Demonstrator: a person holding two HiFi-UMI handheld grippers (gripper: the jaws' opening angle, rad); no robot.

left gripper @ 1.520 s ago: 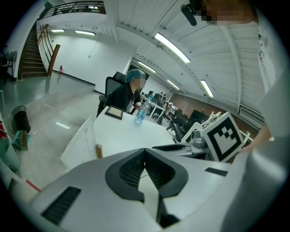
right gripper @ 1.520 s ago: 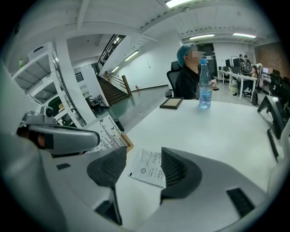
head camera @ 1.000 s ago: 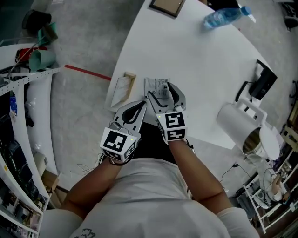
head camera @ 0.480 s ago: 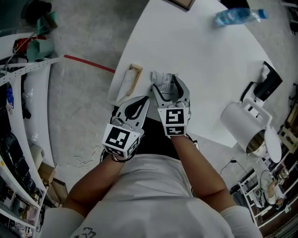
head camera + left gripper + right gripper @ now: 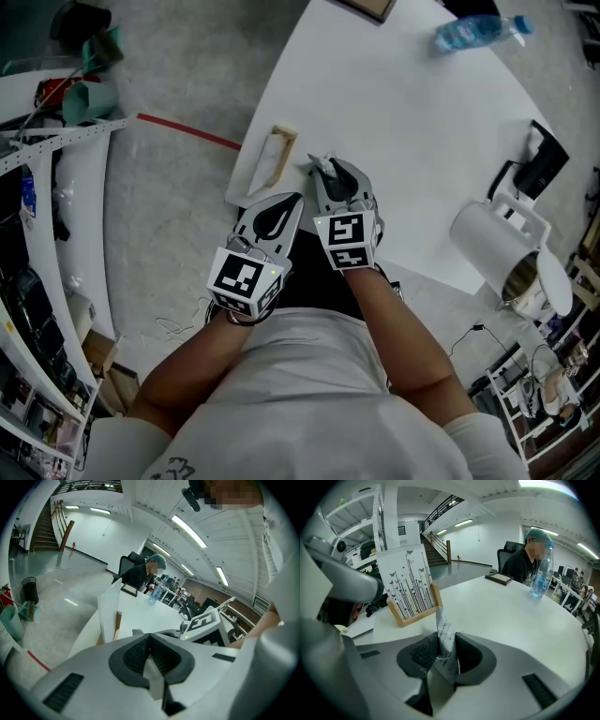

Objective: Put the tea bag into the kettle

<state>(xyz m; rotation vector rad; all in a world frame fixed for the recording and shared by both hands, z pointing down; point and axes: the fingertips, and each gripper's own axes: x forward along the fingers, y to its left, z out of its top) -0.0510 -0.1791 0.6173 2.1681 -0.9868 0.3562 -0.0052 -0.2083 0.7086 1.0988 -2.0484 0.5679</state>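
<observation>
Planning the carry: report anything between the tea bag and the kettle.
Nothing visible. The right tool, jaws just closed on the tea bag, has only bare table between it and the kettle; the wooden frame lies on the opposite side.

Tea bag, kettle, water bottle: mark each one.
tea bag [image 5: 445, 641], right gripper view, middle of the packet between the jaws
kettle [image 5: 487, 242], head view, white side wall
water bottle [image 5: 473, 31], head view, mid body
</observation>
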